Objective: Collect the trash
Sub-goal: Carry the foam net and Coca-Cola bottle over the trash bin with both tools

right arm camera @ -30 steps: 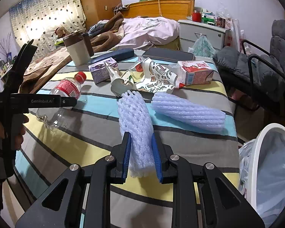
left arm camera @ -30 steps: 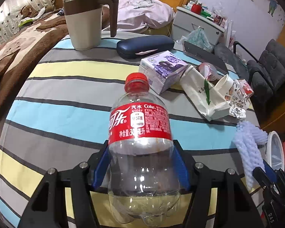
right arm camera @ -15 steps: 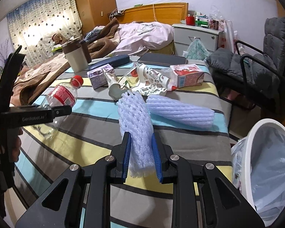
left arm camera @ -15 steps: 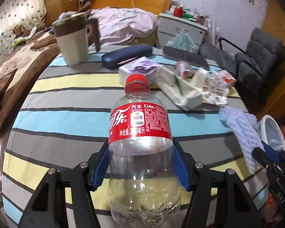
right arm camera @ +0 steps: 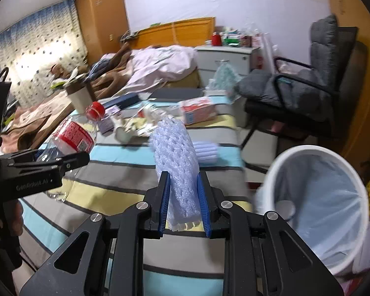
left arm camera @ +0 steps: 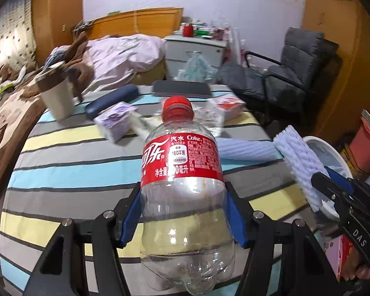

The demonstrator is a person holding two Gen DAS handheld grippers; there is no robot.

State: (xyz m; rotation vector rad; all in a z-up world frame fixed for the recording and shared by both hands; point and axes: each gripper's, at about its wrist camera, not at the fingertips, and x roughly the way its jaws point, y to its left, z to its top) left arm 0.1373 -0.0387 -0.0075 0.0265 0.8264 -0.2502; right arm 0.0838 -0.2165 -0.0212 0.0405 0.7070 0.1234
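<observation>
My left gripper (left arm camera: pixel 183 212) is shut on an empty clear Coke bottle (left arm camera: pixel 182 172) with a red cap and label, held above the striped table; the bottle also shows in the right wrist view (right arm camera: pixel 72 139). My right gripper (right arm camera: pixel 183 197) is shut on a white foam net sleeve (right arm camera: pixel 176 153), lifted off the table, also seen at the right of the left wrist view (left arm camera: pixel 299 162). A white bin (right arm camera: pixel 283 159) lined with a pale bag stands at the table's right edge, below and right of the sleeve.
A second foam sleeve (left arm camera: pixel 244 149) lies on the table (left arm camera: pixel 69 170). Cartons (right arm camera: pixel 198 111), crumpled wrappers, a purple box (left arm camera: pixel 116 120), a beige mug (left arm camera: pixel 58 96), a dark case and a tablet lie at the far end. A grey chair (right arm camera: pixel 305 86) stands right.
Both grippers have lifted and swung right toward the bin, carrying the bottle and the foam sleeve. The sleeve has come off the table.
</observation>
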